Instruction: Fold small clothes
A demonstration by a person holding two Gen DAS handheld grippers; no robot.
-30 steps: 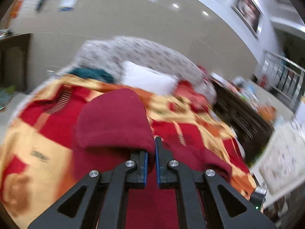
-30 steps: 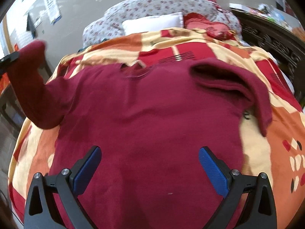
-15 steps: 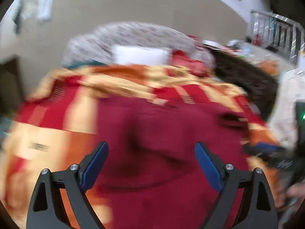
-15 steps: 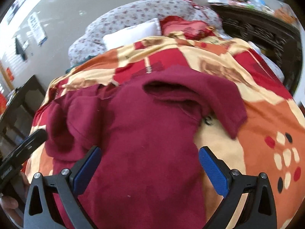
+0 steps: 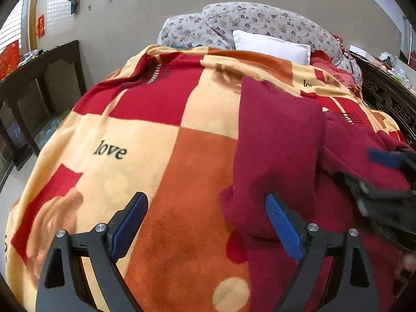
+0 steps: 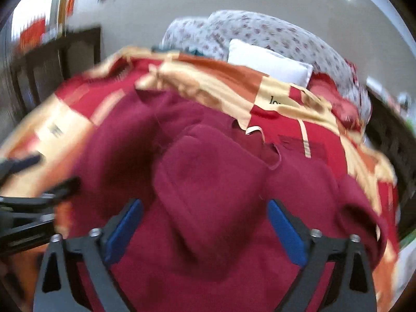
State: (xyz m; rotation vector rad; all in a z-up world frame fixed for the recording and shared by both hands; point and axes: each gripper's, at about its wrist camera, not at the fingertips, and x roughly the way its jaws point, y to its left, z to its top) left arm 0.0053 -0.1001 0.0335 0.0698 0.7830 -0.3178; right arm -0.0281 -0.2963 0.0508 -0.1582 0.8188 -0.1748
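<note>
Blue-padded left gripper [image 5: 206,223] stands wide open, holding nothing; it hovers over the blanket [image 5: 145,140], its right pad just beside the left edge of the maroon top [image 5: 278,145]; right gripper [image 6: 205,228] is likewise spread wide and empty, poised over the middle of the garment, where a folded-in sleeve [image 6: 208,182] lies between its pads; right view is motion-blurred, so contact with the cloth cannot be judged.

Garment lies flat on the patterned blanket atop the bed, neckline toward the white pillow [image 5: 271,45] and the floral bedding [image 5: 260,20] at the headboard end; left side appears already turned inward, giving a straight left edge; the right sleeve [image 6: 364,208] looks bunched at the far right and not yet laid over.

Judgement on step in hand: finishing the sleeve folds before the lengthwise fold. To do it well: pinch one layer of the right sleeve near the cuff, not the blanket beneath (similar reds, easy to catch both); lift low, carry across to the centre line, lay it flat; match it to the left fold so the edges run parallel; smooth wrinkles before the hem-to-collar fold. Risk: thick knit slides on the fleece and drags the body askew.
</note>
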